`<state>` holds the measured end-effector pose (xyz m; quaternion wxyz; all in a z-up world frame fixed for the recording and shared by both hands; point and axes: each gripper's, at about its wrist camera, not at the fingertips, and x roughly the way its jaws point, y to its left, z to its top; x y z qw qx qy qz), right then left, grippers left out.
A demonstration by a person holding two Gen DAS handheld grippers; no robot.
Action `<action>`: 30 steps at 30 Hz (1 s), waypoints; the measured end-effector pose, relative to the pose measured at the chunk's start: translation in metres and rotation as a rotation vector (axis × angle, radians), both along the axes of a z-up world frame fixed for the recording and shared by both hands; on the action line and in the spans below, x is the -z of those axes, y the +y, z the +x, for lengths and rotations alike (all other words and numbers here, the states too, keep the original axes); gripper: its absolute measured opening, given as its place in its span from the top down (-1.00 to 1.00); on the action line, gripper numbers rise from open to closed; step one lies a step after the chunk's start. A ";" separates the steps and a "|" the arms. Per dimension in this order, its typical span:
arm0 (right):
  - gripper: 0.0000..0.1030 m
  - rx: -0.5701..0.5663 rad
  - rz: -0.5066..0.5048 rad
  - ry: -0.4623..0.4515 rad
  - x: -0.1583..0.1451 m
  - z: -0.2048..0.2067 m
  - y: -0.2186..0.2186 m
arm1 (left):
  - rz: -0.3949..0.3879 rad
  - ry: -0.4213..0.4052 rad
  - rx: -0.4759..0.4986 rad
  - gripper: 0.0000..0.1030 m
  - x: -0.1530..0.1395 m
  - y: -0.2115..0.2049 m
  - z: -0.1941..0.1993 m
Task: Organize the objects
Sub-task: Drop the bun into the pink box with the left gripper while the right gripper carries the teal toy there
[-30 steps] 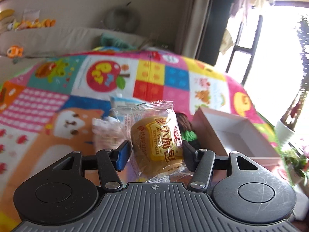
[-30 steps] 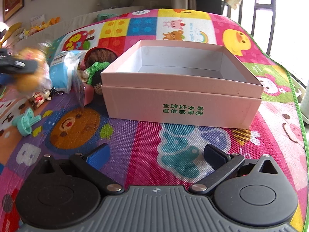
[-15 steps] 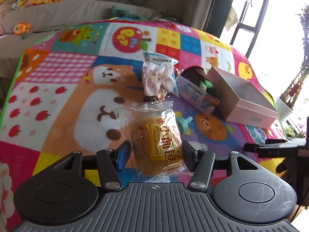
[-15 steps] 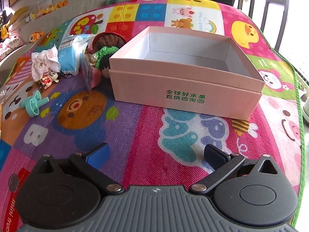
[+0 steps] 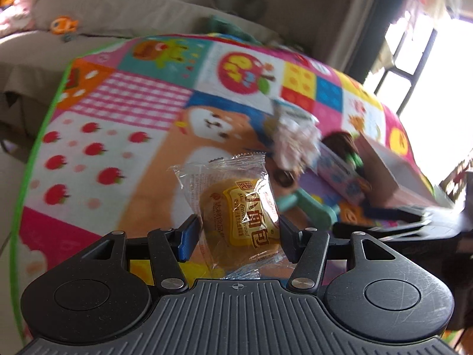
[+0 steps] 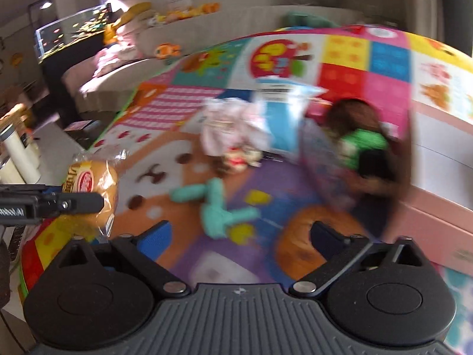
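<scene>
Since earlier, the right tool [image 6: 239,236], empty and closing, swung toward the teal toy [image 6: 218,210]; the left tool [image 5: 235,233] clamps the bread packet [image 5: 236,216], whose slick wrapper might slip.

The right gripper [image 6: 241,236] hangs over the play mat [image 6: 183,103], its jaws closing with nothing between them. Just ahead of its fingers a teal toy [image 6: 218,207] lies on the mat. Beyond that sit a pale pink bundle [image 6: 233,127] and a blue-and-white packet [image 6: 283,112], touching or nearly so; the blur makes it hard to say. To the right a brown-haired doll in green [image 6: 360,139] leans against the pink box [image 6: 437,183]. At the left edge the left gripper [image 6: 79,204] comes in from the side, clamped on a wrapped bun [image 6: 97,189] held above the mat's corner. A sofa [image 6: 207,26] with toys runs along behind.
</scene>
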<state>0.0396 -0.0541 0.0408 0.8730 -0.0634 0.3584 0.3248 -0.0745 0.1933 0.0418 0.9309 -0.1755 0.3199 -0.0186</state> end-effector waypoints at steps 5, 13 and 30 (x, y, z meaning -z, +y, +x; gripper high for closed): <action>0.14 0.000 -0.019 0.006 0.007 0.011 0.023 | -0.005 0.009 0.015 -0.19 0.001 0.000 0.001; 0.17 0.015 -0.013 -0.078 -0.025 -0.023 -0.043 | -0.004 0.041 0.178 -0.19 0.003 -0.050 0.007; 0.18 0.328 0.047 -0.236 -0.061 -0.090 -0.228 | 0.030 -0.113 0.506 -0.21 -0.063 -0.264 0.183</action>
